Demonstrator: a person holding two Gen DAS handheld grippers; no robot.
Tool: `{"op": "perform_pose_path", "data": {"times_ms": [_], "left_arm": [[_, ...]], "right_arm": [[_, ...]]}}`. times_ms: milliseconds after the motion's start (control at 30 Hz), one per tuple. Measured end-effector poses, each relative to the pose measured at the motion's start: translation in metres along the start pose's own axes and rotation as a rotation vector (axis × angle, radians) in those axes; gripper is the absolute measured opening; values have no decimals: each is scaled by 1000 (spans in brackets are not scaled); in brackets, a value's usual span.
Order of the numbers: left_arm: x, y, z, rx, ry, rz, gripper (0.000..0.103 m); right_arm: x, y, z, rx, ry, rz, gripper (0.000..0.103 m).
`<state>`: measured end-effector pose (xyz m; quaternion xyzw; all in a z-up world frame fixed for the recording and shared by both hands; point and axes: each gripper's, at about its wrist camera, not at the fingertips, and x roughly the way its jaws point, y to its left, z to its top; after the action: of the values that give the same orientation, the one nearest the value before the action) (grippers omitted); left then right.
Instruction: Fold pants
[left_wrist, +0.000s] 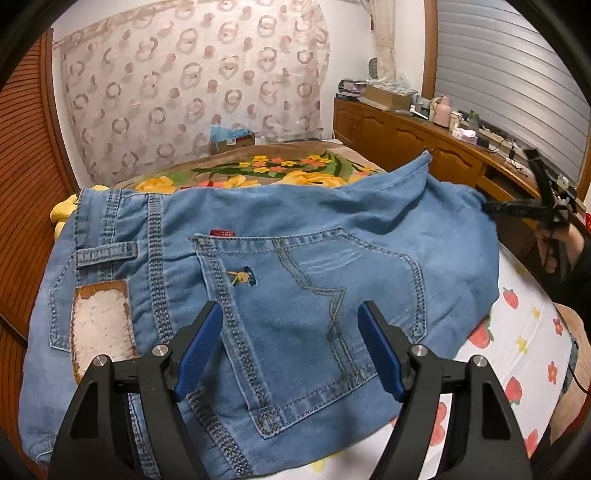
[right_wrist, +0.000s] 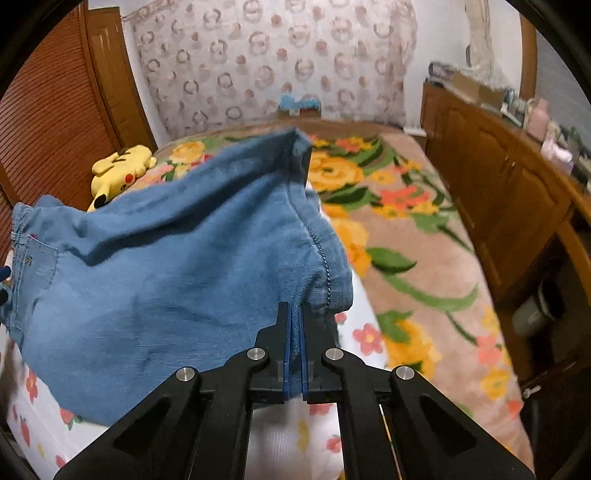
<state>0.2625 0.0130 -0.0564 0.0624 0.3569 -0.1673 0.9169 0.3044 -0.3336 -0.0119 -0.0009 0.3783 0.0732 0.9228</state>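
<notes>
Blue denim pants (left_wrist: 280, 258) lie spread on the bed, back pocket up, with a worn leather waist patch (left_wrist: 101, 325) at the left. My left gripper (left_wrist: 290, 325) hovers open just over the back pocket, its blue pads (left_wrist: 201, 347) wide apart with nothing between them. In the right wrist view the pants (right_wrist: 177, 258) bunch up from the sheet. My right gripper (right_wrist: 294, 314) is shut on a seamed edge of the denim, which runs pinched between its blue pads. That same gripper (left_wrist: 491, 208), held by a hand, shows at the far right of the left wrist view.
The bed carries a white fruit-print sheet (left_wrist: 524, 332) near me and a floral blanket (right_wrist: 417, 236) beyond. A yellow plush toy (right_wrist: 118, 170) lies at the bed's left side. A wooden cabinet (right_wrist: 517, 192) with clutter runs along the right; a slatted wooden door (right_wrist: 48, 122) stands left.
</notes>
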Motion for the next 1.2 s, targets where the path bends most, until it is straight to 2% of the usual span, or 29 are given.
{"op": "perform_pose_path", "data": {"times_ms": [67, 133, 300, 500, 600, 667, 733, 767, 1200], "left_arm": [[-3, 1, -2, -1, -1, 4, 76], [-7, 4, -5, -5, -5, 6, 76], [-16, 10, -9, -17, -13, 16, 76], [-35, 22, -21, -38, -25, 54, 76], [-44, 29, -30, -54, -31, 75, 76], [-49, 34, -36, -66, -32, 87, 76], [-55, 39, -44, -75, -33, 108, 76], [-57, 42, -47, -80, -32, 121, 76], [-92, 58, -84, -122, -52, 153, 76]], "right_arm": [[-14, -4, -1, -6, -21, -44, 2], [-23, -11, -4, 29, -31, -44, 3], [-9, -10, -21, 37, 29, -58, 3], [-29, -1, -26, 44, -29, -16, 20], [-43, 7, -33, 30, -62, 8, 24], [-46, 6, -38, 19, -73, 22, 31], [-53, 12, -46, 6, -83, 38, 46], [-56, 17, -50, -3, -87, 56, 48], [-94, 57, -97, -132, -113, 199, 51]]}}
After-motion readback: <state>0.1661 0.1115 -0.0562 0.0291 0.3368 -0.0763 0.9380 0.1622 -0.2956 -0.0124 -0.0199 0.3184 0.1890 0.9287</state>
